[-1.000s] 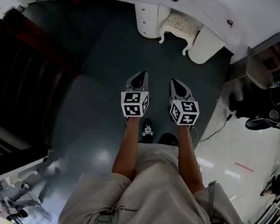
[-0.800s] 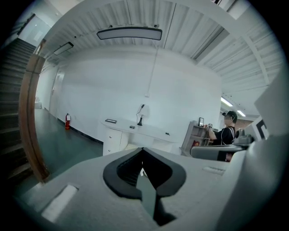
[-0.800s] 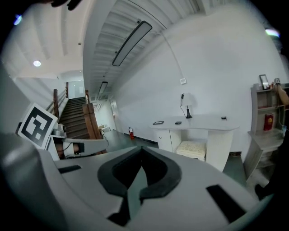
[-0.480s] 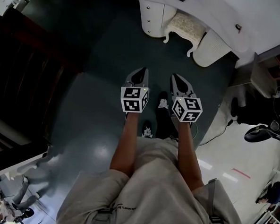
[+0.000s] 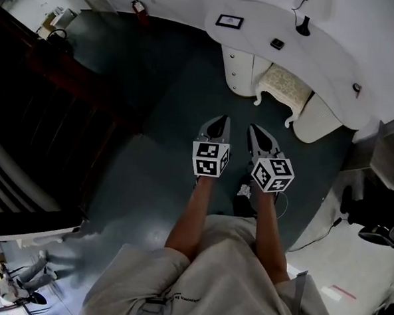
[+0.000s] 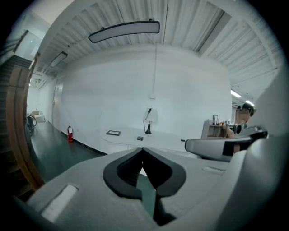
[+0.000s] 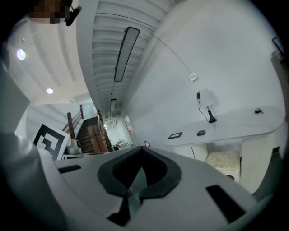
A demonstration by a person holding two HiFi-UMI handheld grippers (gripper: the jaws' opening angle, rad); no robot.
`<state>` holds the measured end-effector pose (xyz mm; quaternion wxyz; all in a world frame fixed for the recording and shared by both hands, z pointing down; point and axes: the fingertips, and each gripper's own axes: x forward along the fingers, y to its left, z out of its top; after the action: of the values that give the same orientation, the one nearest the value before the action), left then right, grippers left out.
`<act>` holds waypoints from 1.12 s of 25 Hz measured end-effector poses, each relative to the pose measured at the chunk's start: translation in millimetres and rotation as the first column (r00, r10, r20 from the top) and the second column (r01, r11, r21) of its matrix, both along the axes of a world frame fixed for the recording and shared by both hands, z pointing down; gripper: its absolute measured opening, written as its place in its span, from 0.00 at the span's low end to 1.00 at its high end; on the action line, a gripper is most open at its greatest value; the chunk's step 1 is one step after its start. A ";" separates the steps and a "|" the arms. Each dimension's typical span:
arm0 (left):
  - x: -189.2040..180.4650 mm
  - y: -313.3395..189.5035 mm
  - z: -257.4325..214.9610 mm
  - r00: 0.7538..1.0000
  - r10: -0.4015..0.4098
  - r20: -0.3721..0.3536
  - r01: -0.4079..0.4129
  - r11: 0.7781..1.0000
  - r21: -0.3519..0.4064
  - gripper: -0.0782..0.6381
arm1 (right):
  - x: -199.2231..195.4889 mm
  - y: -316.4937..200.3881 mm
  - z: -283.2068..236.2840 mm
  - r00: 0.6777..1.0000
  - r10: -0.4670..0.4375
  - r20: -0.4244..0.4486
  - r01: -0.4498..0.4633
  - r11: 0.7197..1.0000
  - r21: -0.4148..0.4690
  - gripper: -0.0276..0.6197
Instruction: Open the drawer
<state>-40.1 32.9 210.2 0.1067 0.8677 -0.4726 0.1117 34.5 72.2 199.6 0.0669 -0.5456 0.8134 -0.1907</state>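
Observation:
A white curved desk (image 5: 310,54) stands ahead, and the rounded white cabinet (image 5: 237,73) under its left part has small knobs on its front. The drawer front itself is too small to make out. A second white cabinet (image 5: 316,121) stands further right. In the head view my left gripper (image 5: 218,119) and right gripper (image 5: 254,129) are held side by side over the dark floor, pointing at the desk and well short of it. Both are shut and hold nothing. The left gripper (image 6: 142,150) and the right gripper (image 7: 141,150) each show jaws meeting at the tips in their own views.
A white ornate stool (image 5: 278,85) sits between the two cabinets. On the desk are a small frame (image 5: 229,20), a dark lamp base (image 5: 305,23) and a small box (image 5: 277,43). A dark wooden staircase (image 5: 47,104) fills the left. A red fire extinguisher (image 5: 137,7) stands by the wall.
The person has walked forward, so the desk and cabinets are nearer and lower in the head view. Both grippers came along side by side and stayed shut.

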 end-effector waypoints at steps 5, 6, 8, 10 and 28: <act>6.0 -44.6 -17.6 0.999 -0.002 0.045 0.002 1.000 0.016 0.12 | 6.5 -55.2 -19.6 0.998 -0.044 0.039 0.043 0.998 0.038 0.07; 6.5 -52.4 -19.9 0.998 -0.012 0.055 0.011 1.000 0.022 0.12 | 10.7 -64.0 -21.6 0.998 -0.049 0.041 0.047 0.998 0.044 0.07; 9.1 -66.0 -21.3 0.996 -0.028 0.082 0.025 0.999 0.031 0.12 | 21.0 -80.6 -21.1 0.998 -0.052 0.042 0.050 0.998 0.047 0.07; 13.1 -78.4 -19.3 0.994 -0.034 0.106 0.031 0.999 0.034 0.12 | 30.8 -98.7 -15.9 0.997 -0.053 0.051 0.051 0.998 0.043 0.07; 76.6 -143.7 22.3 0.992 -0.013 0.126 0.014 1.000 -0.003 0.13 | 126.9 -147.2 37.7 0.999 0.036 0.037 -0.034 0.998 -0.047 0.07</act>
<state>36.4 -110.8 232.4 0.0788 0.8555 -0.4839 0.1666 161.4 -75.0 237.3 0.0727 -0.5575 0.7976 -0.2184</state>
